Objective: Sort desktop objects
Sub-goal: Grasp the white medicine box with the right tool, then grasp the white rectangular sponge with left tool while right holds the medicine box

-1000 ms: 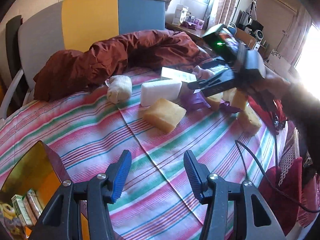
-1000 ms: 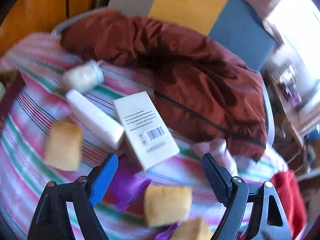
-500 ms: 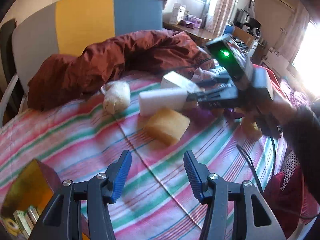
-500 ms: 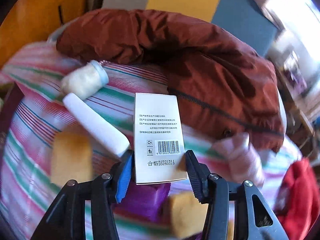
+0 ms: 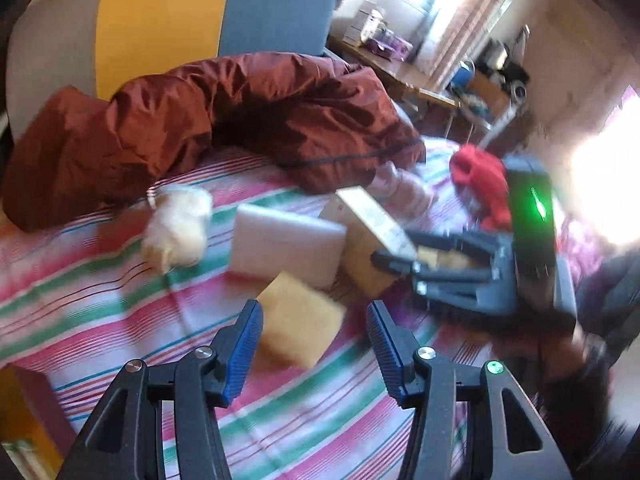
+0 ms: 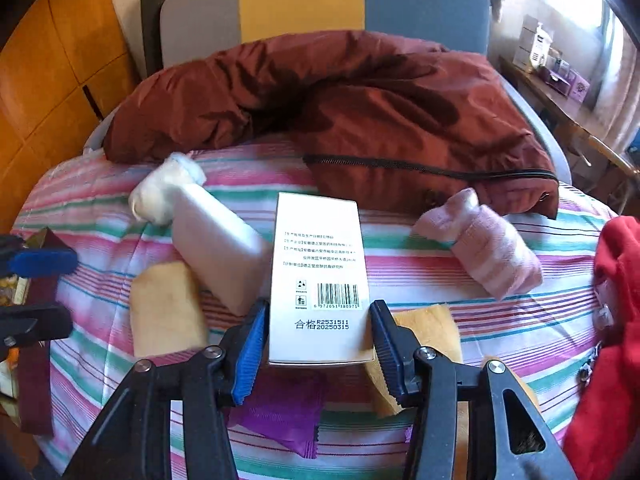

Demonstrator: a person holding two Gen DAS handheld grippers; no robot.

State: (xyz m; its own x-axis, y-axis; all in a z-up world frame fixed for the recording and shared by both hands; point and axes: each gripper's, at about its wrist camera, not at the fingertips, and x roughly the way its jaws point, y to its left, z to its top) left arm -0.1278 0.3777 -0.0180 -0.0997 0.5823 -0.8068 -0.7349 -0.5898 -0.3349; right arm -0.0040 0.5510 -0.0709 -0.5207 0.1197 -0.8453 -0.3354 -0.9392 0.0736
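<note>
My right gripper (image 6: 319, 312) is shut on the near end of a white box (image 6: 318, 280) with a barcode, its pads pressing on both long sides. The left wrist view shows that same gripper (image 5: 400, 256) holding the box (image 5: 368, 216) tilted up. My left gripper (image 5: 313, 312) is open, with a yellow sponge (image 5: 298, 320) lying just beyond and between its fingertips, untouched. That sponge (image 6: 166, 312) sits left of the box, beside a white foam block (image 6: 216, 248). A second yellow sponge (image 6: 424, 320) lies under the right finger.
On the striped cloth (image 6: 440, 272) lie a white rolled sock (image 6: 164, 192), a pink sock (image 6: 484, 248) and a purple cloth (image 6: 284, 412). A brown-red jacket (image 6: 360, 112) fills the far side and a red garment (image 6: 612, 320) the right edge. A yellow-lined container (image 5: 24, 412) sits lower left.
My right gripper rolled square to the white box and closed on it. My left gripper moved across the cloth to the yellow sponge, staying open.
</note>
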